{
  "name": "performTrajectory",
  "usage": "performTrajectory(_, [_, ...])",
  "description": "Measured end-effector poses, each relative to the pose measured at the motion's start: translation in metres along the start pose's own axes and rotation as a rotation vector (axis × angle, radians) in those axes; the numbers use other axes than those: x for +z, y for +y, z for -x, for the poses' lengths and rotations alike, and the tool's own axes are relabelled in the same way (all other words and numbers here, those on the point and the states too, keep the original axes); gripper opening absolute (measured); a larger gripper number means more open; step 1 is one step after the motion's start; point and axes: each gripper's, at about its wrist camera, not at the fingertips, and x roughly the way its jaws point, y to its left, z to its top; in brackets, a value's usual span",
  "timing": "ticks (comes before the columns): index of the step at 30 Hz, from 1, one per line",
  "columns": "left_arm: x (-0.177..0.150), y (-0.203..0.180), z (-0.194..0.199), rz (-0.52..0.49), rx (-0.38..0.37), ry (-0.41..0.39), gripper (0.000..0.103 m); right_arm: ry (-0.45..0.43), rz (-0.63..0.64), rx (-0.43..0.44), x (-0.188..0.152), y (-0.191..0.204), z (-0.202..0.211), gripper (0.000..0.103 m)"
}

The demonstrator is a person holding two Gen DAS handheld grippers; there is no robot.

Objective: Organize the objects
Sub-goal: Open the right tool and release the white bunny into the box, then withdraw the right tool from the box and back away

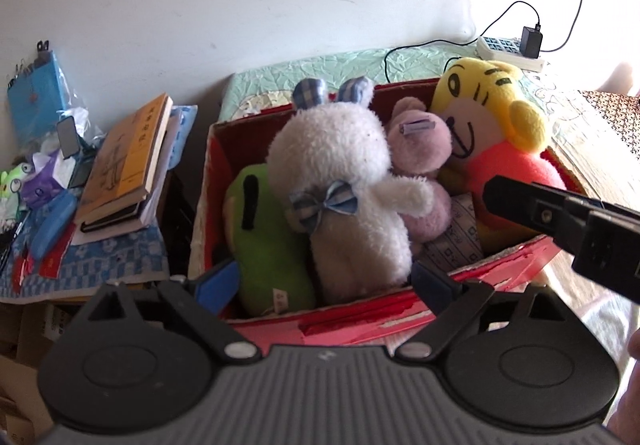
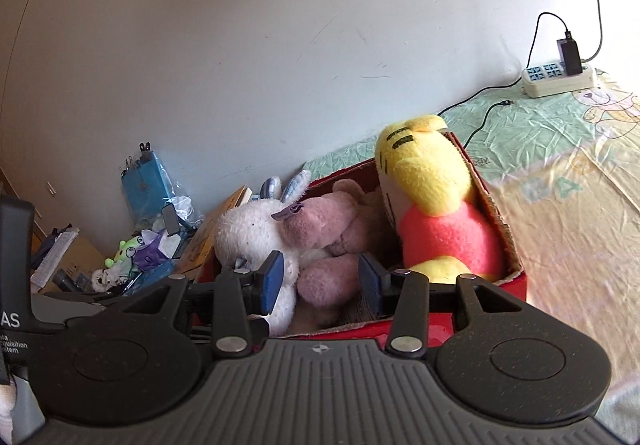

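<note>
A red cardboard box [image 1: 360, 319] on the bed holds several plush toys: a green one [image 1: 264, 241], a white rabbit [image 1: 340, 181] with a blue bow, a pink bear [image 1: 420, 149] and a yellow tiger [image 1: 488, 105] in a red shirt. My left gripper [image 1: 324, 283] hovers over the box's near rim, open wide, with the rabbit and the green toy beyond its blue pads. The right gripper [image 1: 496, 197] reaches in from the right, above the tiger's shirt. In the right wrist view my right gripper [image 2: 320, 281] stands partly open before the box [image 2: 516, 281], and the pink bear [image 2: 328, 233] lies behind its pads, not pinched.
Left of the box a cluttered side table carries a stack of books [image 1: 124, 165], a blue bag [image 1: 36, 97] and small toys [image 2: 132, 253]. A power strip [image 2: 560, 79] with a charger and cables lies on the bed sheet [image 2: 560, 205] by the wall.
</note>
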Motion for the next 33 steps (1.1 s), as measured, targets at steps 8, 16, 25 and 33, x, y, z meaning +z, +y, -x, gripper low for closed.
performTrajectory(8, [-0.008,-0.011,0.006,-0.011,0.023,-0.004,0.094,-0.012,-0.013,-0.024,-0.005,-0.002,0.01,0.046])
performTrajectory(16, [-0.027,-0.027,-0.005,-0.02,0.007,0.076,0.094,0.003,0.008,-0.063,-0.017,0.0,0.016,0.046])
performTrajectory(25, [-0.042,-0.056,-0.023,-0.06,-0.045,0.159,0.094,0.069,-0.015,-0.183,-0.028,-0.02,0.021,0.046])
performTrajectory(33, [-0.037,-0.089,-0.019,-0.079,-0.039,0.163,0.094,0.1,0.009,-0.275,-0.02,-0.049,0.028,0.049])
